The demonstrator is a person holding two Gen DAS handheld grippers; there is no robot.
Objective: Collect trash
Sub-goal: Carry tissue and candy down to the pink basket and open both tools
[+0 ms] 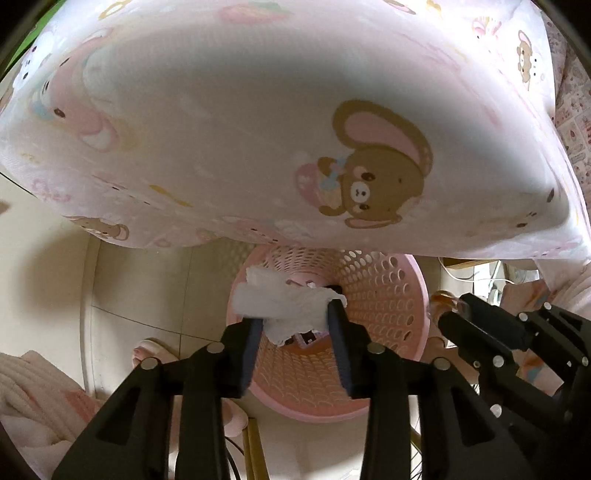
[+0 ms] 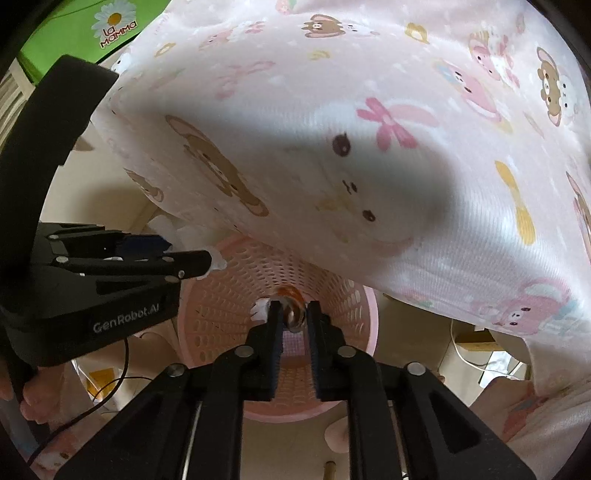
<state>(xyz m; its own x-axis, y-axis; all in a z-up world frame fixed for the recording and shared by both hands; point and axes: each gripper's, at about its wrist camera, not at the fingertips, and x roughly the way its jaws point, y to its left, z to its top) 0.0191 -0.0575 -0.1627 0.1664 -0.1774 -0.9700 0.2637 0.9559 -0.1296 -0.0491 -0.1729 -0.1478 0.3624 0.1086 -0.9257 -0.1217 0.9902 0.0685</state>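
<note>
A pink perforated trash basket (image 1: 384,295) stands on the floor below the bed edge; it also shows in the right wrist view (image 2: 221,306). My left gripper (image 1: 295,314) is shut on a crumpled white tissue (image 1: 280,302) and holds it above the basket's opening. The left gripper also shows in the right wrist view (image 2: 207,262), at the basket's left rim. My right gripper (image 2: 291,314) is shut on a small shiny orange wrapper (image 2: 291,306) above the basket's mouth. The right gripper shows in the left wrist view (image 1: 454,314), at the basket's right rim.
A bed with a pink cartoon-print sheet (image 1: 258,129) overhangs the far side of the basket. The floor is pale tile (image 1: 140,295). Slippered feet (image 1: 151,354) stand to the left. Cables (image 2: 469,354) and boxes lie under the bed at right. A green box (image 2: 92,29) is at top left.
</note>
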